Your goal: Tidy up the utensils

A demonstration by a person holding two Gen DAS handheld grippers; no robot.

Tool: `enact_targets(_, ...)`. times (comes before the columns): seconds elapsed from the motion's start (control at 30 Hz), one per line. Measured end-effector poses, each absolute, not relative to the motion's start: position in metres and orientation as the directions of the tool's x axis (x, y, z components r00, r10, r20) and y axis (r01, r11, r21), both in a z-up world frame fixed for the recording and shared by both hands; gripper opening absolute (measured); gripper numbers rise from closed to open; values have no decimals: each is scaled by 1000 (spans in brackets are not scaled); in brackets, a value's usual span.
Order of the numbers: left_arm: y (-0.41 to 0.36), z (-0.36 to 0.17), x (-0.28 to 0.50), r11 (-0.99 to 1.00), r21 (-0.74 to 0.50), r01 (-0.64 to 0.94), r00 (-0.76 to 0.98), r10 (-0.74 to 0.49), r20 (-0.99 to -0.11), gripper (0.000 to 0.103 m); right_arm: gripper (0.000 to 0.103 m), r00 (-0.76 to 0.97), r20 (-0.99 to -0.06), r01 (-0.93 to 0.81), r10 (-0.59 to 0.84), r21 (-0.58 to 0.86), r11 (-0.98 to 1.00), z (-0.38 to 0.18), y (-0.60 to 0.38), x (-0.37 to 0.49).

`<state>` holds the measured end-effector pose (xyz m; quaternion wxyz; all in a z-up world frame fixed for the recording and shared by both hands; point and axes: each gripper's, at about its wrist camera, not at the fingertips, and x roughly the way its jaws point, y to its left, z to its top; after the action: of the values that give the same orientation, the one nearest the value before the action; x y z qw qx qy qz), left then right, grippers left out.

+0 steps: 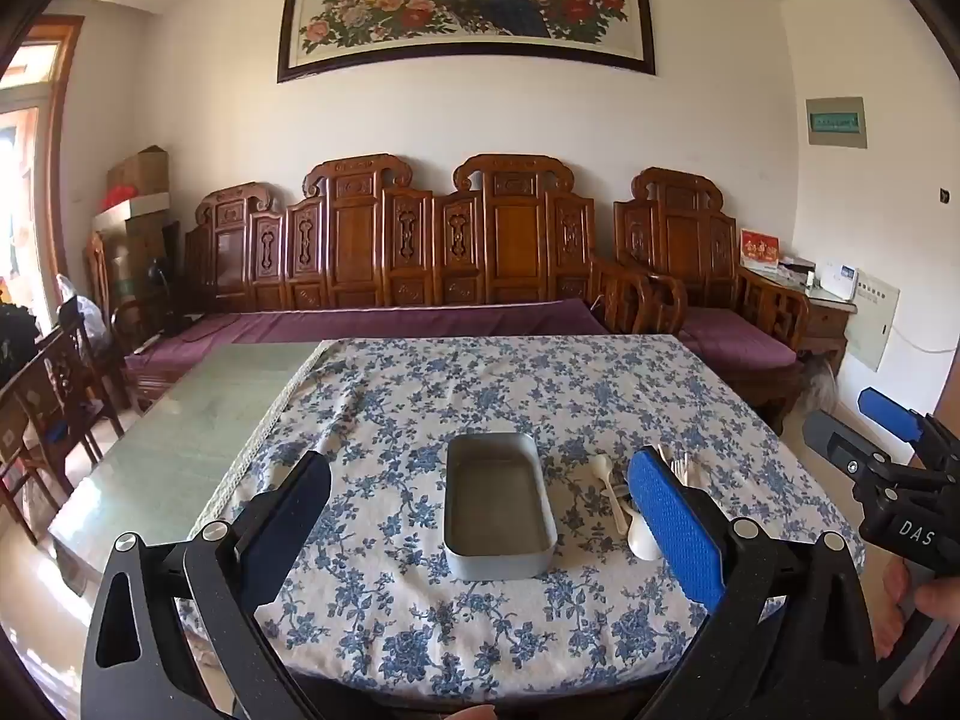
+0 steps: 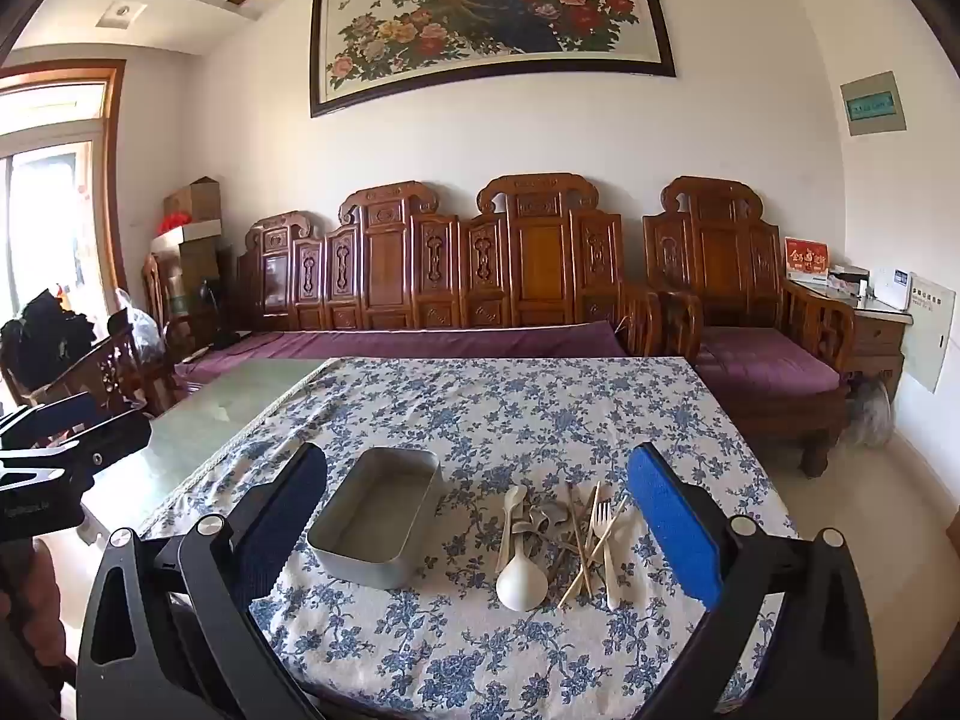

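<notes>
An empty grey metal tray point(image 1: 498, 504) point(image 2: 378, 516) stands on the blue floral tablecloth point(image 1: 480, 396). To its right lies a pile of utensils point(image 2: 564, 540): a white ladle-like spoon point(image 2: 521, 585), a smaller white spoon point(image 2: 510, 516), a white fork point(image 2: 603, 534), wooden chopsticks point(image 2: 579, 540) and a metal piece. In the left wrist view the pile point(image 1: 618, 498) is partly hidden behind my finger. My left gripper point(image 1: 480, 534) is open and empty, above the table's near edge, framing the tray. My right gripper point(image 2: 480, 528) is open and empty, framing tray and utensils.
The cloth covers the right part of a glass-topped table point(image 1: 198, 420). A carved wooden sofa point(image 2: 456, 276) with purple cushions runs behind it. Wooden chairs point(image 1: 54, 396) stand at the left. The right gripper shows at the right edge of the left wrist view point(image 1: 888, 468).
</notes>
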<state>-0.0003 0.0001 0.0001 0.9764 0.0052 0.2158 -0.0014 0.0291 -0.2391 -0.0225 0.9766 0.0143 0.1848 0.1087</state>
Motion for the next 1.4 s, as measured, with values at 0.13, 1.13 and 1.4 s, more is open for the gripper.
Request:
enact_targets(0.13,0,0,0,1000,10,8,906,-3,-424,96,100,908,-356,-208,219,70,976,-23,-239,29)
enact_targets(1.13,0,10,-2,1000,2,18,911,-16,-412,96,100,907,-358,-208,222,78,975,-23,-240,29)
enact_targets(1.4,0,9,-1,1000,3,17,911,-15,-411,96,100,907,-356,-210,224,77,975,-24,-242,29)
